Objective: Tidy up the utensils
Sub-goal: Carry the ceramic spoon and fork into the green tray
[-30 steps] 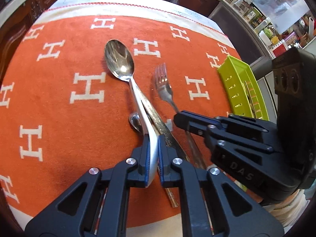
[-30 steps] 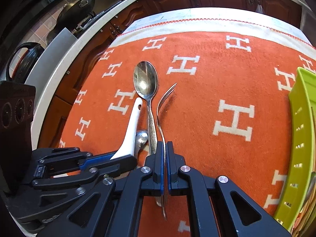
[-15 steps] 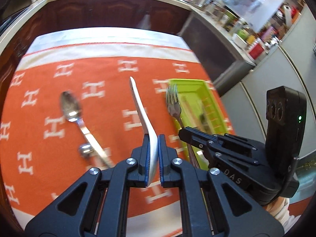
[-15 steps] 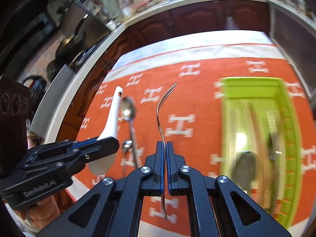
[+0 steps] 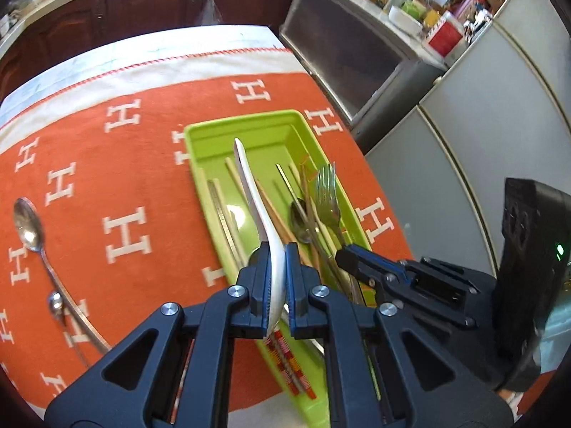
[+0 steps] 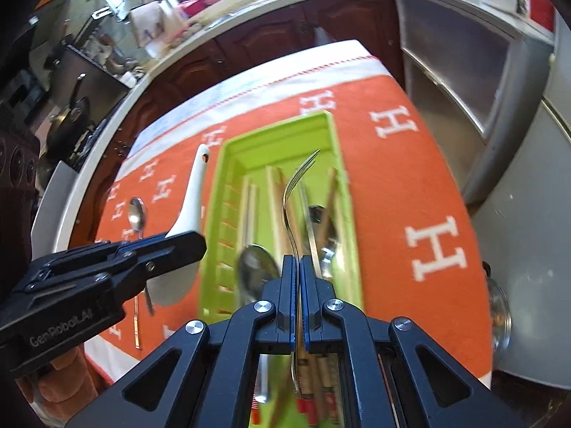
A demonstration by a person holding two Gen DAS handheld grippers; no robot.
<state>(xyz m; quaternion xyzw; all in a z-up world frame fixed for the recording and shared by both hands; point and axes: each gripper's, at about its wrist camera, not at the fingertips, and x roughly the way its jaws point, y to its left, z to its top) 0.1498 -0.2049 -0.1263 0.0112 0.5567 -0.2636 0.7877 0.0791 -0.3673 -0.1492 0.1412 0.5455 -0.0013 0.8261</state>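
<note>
The white ceramic spoon is clenched by the left tool, lengthwise above the green tray; the fork is gripped by the right tool alongside.

The left hand-held gripper clamps a white spoon above the green tray.

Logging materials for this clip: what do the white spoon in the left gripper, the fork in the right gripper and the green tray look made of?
White soup spoon in the left gripper: probably glazed ceramic, possibly melamine; thick, opaque, glossy. Silver fork in the right gripper: polished metal, likely stainless steel; thin with mirror glints. Lime-green utensil tray: moulded plastic; uniform colour, rounded rim, slotted wall.
</note>
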